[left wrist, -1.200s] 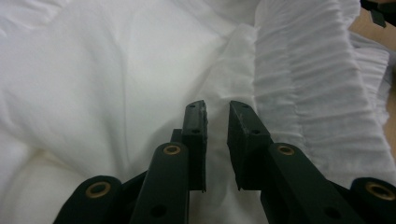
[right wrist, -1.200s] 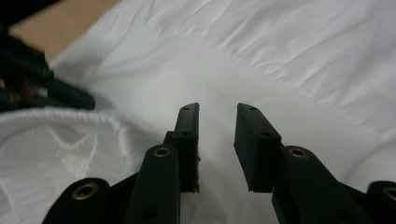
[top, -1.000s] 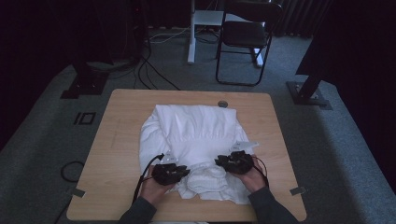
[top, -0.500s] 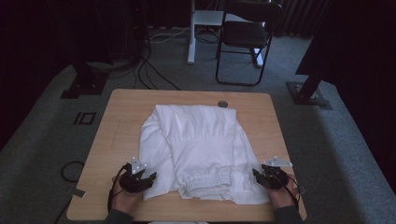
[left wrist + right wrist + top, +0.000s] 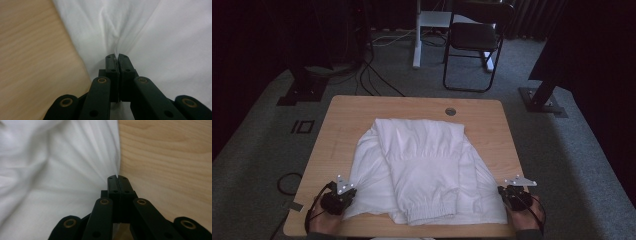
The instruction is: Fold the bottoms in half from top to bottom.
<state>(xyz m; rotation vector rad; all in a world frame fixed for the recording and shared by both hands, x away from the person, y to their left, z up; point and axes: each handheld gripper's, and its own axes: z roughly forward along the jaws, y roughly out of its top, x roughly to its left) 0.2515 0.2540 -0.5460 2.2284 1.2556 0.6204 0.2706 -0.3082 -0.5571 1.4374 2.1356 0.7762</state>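
Wooden table [image 5: 342,120] carries one white garment [image 5: 422,165], looks like a sweatshirt: ribbed elastic hem [image 5: 432,214] at the near edge, body spread across the middle, top end bunched toward the round cable hole [image 5: 450,111] at the far side. Left gripper [image 5: 346,196] sits at the garment's near-left corner, right gripper [image 5: 507,192] at the near-right corner, well apart, both low on the tabletop. Both sets of jaws have just been closing, cloth between them: the left gripper view has the left gripper [image 5: 117,57] pinched on a thin fold of white fabric [image 5: 160,45] with wood to its left; the right gripper view has the right gripper [image 5: 117,178] clamped on the cloth edge [image 5: 75,170], creases fanning out from the pinch. My read: step in hand is spreading or flattening the near end before a fold. To do it well: keep both pinches firm, pull outward evenly and level, keep tension symmetric so the hem stays parallel to the table edge, lift only enough to clear friction, do not drag the bunched far end. Risk: thin pinch slipping out on the left. Count: one table, one garment, two grippers, two hands, one black folding chair [image 5: 474,40] on the floor beyond.
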